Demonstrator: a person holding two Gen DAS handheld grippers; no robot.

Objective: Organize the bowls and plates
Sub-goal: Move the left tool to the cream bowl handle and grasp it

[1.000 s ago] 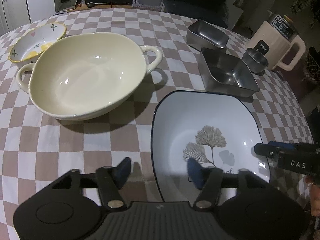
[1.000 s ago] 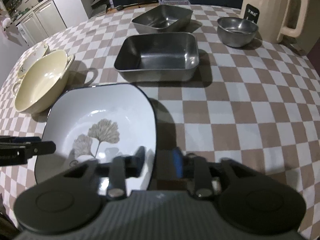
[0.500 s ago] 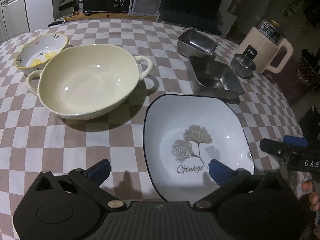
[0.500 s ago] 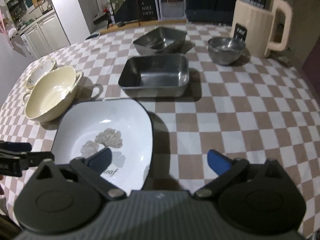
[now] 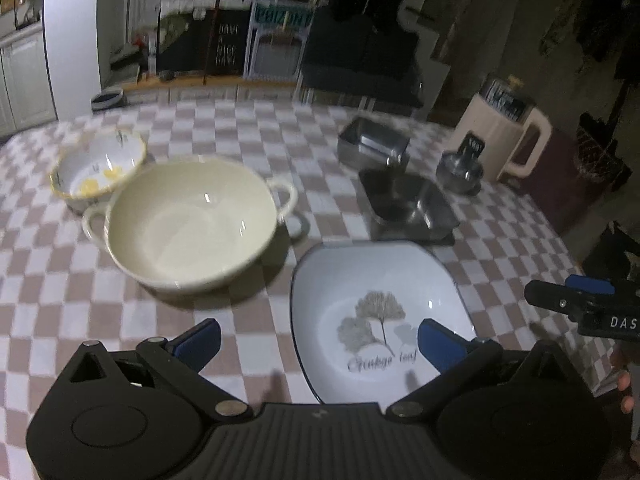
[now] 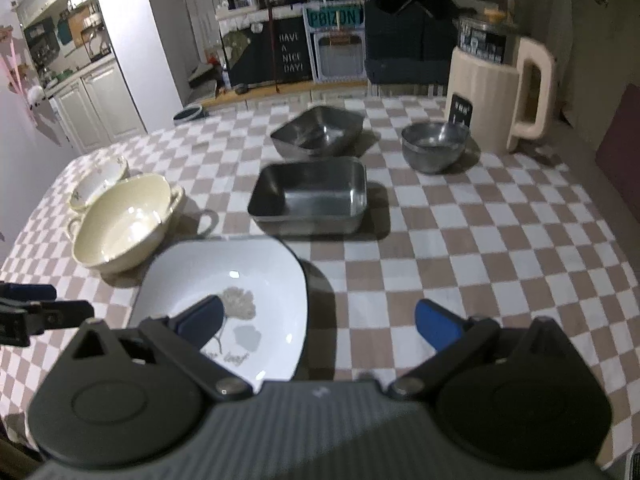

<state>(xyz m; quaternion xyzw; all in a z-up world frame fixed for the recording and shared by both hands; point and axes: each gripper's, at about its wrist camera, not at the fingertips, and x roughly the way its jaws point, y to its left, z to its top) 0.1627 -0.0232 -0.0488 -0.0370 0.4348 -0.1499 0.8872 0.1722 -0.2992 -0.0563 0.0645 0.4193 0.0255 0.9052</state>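
Note:
A white square plate with a dark rim and a ginkgo leaf print [image 5: 376, 300] [image 6: 240, 280] lies on the checked table near its front edge. A cream two-handled bowl [image 5: 188, 220] [image 6: 124, 224] stands to its left, with a small yellow-rimmed flowered bowl [image 5: 100, 168] [image 6: 100, 176] behind it. My left gripper [image 5: 320, 344] is open and empty above the plate's near left edge. My right gripper [image 6: 320, 320] is open and empty above the plate's near right edge.
Two steel trays [image 6: 312, 192] [image 6: 320, 130] and a round steel bowl [image 6: 436, 146] stand behind the plate. A beige jug [image 6: 496, 92] stands at the back right. The checked tablecloth [image 6: 480, 260] covers the table.
Both grippers have opened wide, let go of the plate and pulled back and up. The plate lies on the table.

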